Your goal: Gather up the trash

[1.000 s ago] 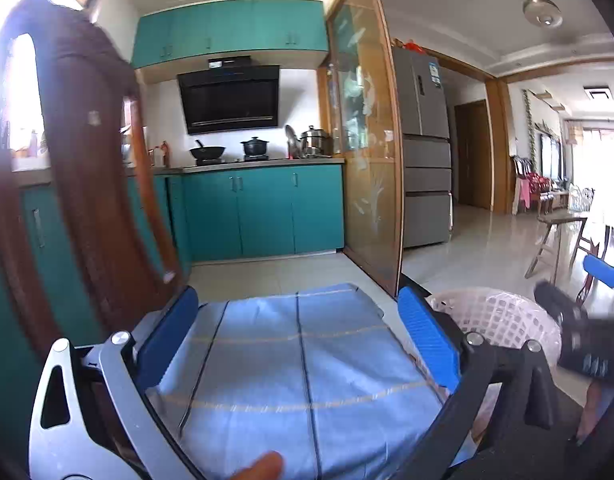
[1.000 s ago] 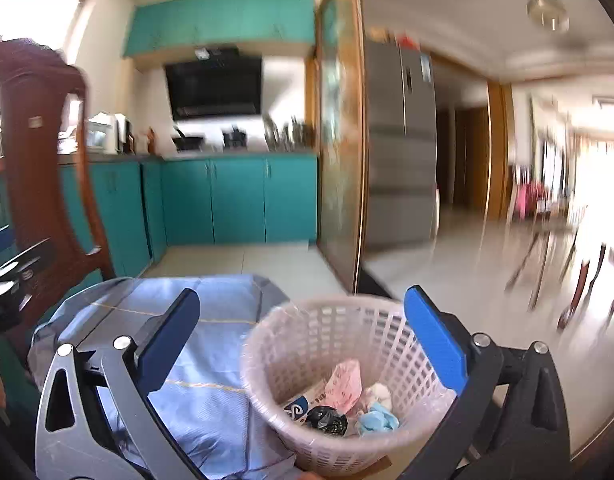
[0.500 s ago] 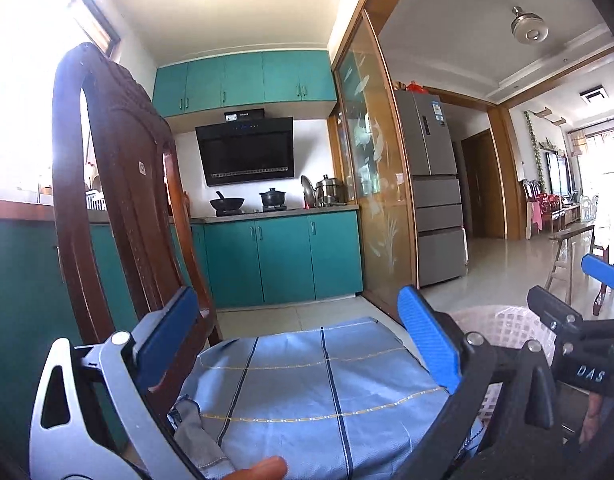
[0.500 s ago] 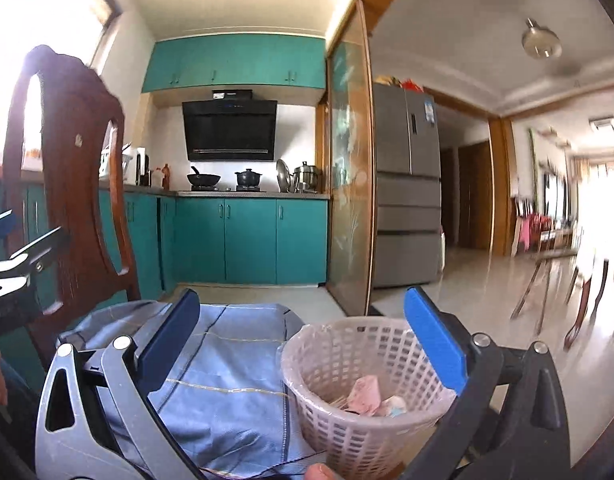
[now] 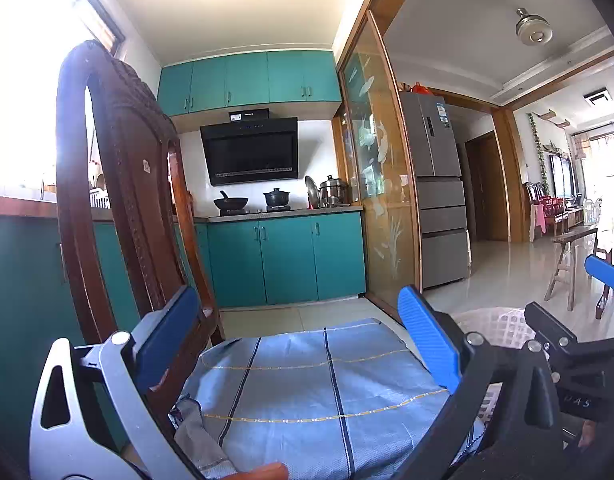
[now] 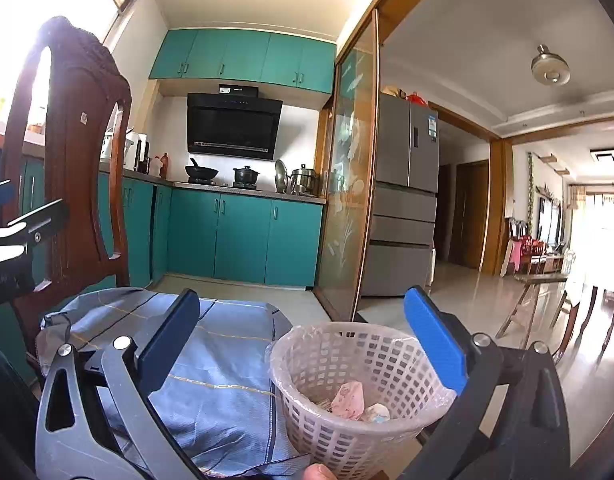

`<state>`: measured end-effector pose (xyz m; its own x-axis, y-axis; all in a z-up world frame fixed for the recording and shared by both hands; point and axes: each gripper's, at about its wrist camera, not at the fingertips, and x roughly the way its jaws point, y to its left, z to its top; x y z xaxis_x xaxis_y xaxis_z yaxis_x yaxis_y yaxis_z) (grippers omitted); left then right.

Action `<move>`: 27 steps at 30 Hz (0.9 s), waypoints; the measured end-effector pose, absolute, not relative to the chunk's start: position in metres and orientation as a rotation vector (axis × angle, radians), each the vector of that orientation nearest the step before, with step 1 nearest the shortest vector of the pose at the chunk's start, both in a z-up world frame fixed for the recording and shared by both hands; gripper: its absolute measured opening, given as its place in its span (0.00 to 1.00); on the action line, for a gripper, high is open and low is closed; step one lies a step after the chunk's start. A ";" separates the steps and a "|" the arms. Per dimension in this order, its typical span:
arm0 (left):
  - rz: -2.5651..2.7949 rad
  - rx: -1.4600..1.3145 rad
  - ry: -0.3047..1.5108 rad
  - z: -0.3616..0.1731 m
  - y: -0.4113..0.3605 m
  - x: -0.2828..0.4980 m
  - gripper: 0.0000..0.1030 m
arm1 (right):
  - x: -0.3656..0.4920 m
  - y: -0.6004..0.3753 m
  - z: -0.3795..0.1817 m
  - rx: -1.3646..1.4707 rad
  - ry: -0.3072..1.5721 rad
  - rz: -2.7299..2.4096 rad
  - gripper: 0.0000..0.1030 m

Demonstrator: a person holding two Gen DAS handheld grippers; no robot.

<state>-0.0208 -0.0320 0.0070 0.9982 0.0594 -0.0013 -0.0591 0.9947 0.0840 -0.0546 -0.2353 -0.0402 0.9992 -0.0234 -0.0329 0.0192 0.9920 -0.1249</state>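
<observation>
The right claw (image 5: 605,300) body reads "DAS"; other labels are illegible.

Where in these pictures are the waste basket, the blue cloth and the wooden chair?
waste basket (image 6: 359,364): right wrist view, on its latticed inner wall.
blue cloth (image 5: 307,384): left wrist view, on the middle of its flat striped top.
wooden chair (image 5: 123,184): left wrist view, on its carved backrest.

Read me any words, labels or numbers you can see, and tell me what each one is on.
"DAS": on the black body of the right gripper, seen from the left wrist.
Blue label on the grey steel fridge: too small.
Small tag on the black range hood: too small.
Square sticker on the dark wooden chair back: unreadable.
</observation>
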 end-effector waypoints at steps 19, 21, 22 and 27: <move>0.030 0.090 0.042 0.004 -0.033 -0.012 0.97 | -0.053 -0.237 -0.043 -0.124 0.042 -0.033 0.97; 0.034 0.097 0.046 0.003 -0.034 -0.012 0.97 | -0.053 -0.237 -0.043 -0.123 0.043 -0.035 0.97; 0.034 0.099 0.047 0.003 -0.035 -0.011 0.97 | -0.052 -0.238 -0.043 -0.122 0.044 -0.037 0.97; 0.030 0.100 0.048 0.003 -0.034 -0.010 0.97 | -0.051 -0.240 -0.043 -0.115 0.050 -0.044 0.97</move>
<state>-0.0099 -0.0345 0.0025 0.9984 0.0328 -0.0467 -0.0280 0.9946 0.1004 -0.0513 -0.2401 -0.0431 0.9978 -0.0472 -0.0471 0.0415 0.9924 -0.1158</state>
